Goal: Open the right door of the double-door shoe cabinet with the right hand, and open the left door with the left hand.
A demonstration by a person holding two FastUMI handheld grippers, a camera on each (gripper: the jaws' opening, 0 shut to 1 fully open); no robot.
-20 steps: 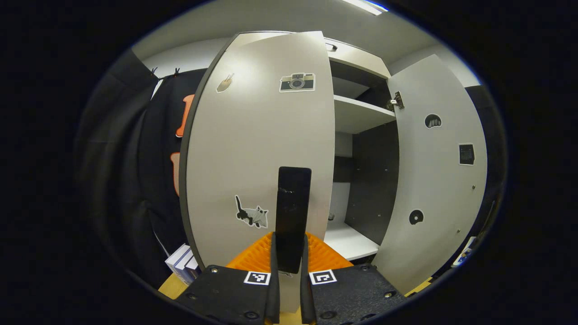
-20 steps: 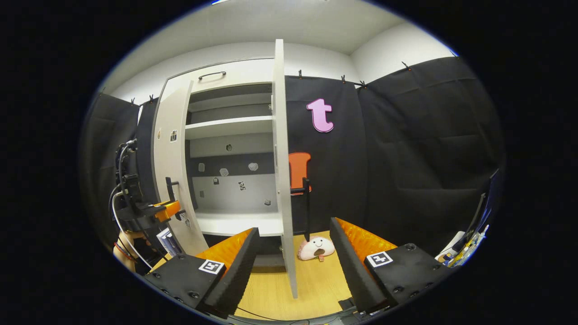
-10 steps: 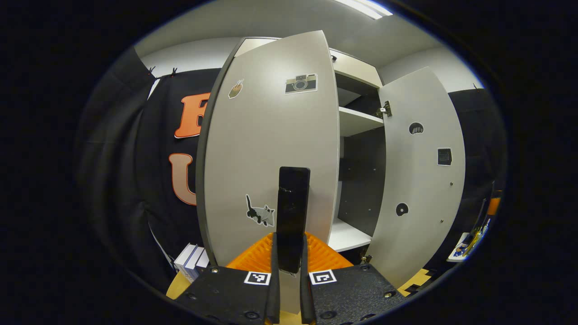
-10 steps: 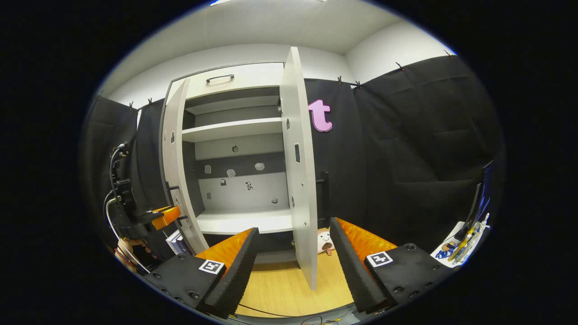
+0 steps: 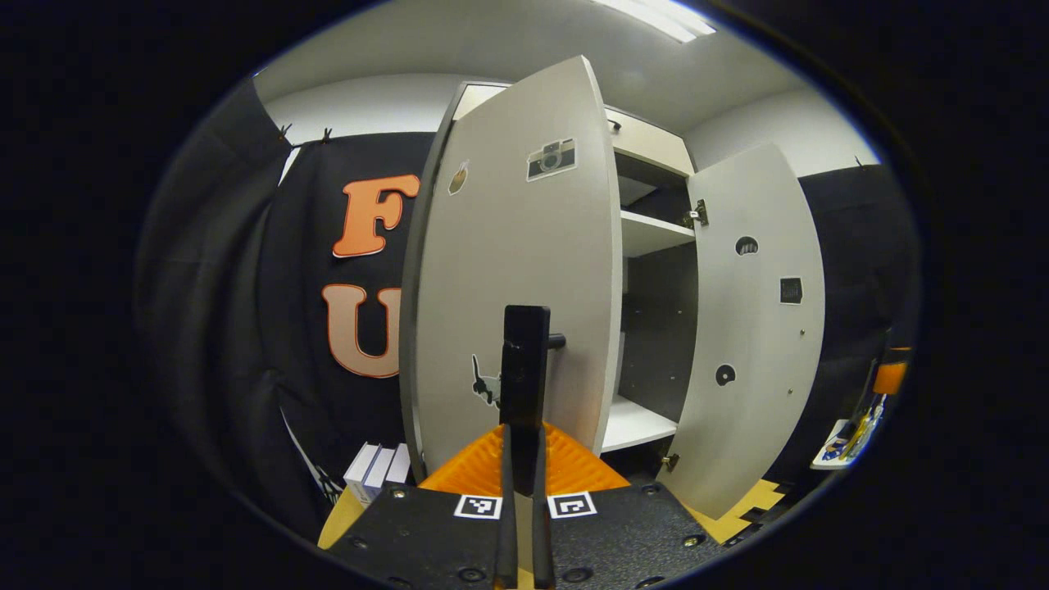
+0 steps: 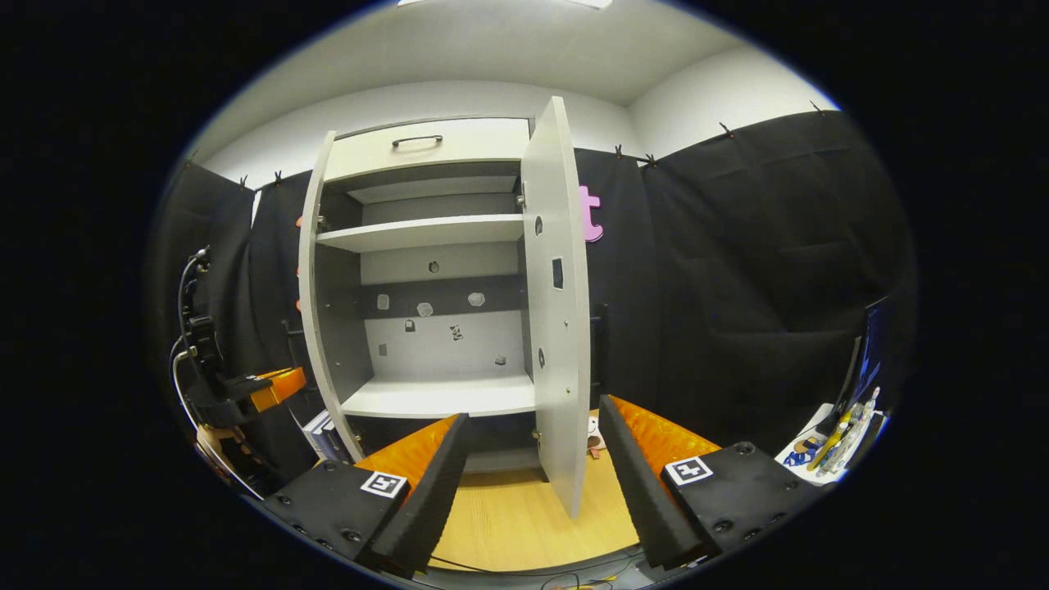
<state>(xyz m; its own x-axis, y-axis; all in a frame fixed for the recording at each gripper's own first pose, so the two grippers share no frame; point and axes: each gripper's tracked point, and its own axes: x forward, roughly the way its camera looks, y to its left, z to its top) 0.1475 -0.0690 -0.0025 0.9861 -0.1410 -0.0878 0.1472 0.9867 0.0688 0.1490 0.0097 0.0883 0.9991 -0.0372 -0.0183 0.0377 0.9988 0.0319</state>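
Note:
The pale double-door shoe cabinet (image 6: 426, 246) stands open, its shelves bare. In the left gripper view the left door (image 5: 508, 279), with several stickers on it, swings outward. My left gripper (image 5: 522, 449) is shut on that door's black vertical handle (image 5: 524, 352). The right door (image 5: 754, 328) hangs wide open beyond it. In the right gripper view the right door (image 6: 559, 328) is almost edge-on. My right gripper (image 6: 531, 479) stands open a little in front of it, gripping nothing. The left gripper (image 6: 254, 389) shows at the far left, by the left door (image 6: 315, 287).
White boxes (image 5: 377, 469) sit on the floor by the left door. A small plush toy (image 6: 592, 434) lies behind the right door on the wooden floor (image 6: 508, 508). Clutter (image 6: 836, 430) sits at the far right. A drawer with a handle (image 6: 416, 141) tops the cabinet.
The left door has swung further open with my left gripper on its handle. The right door now stands wider and farther from my open right gripper.

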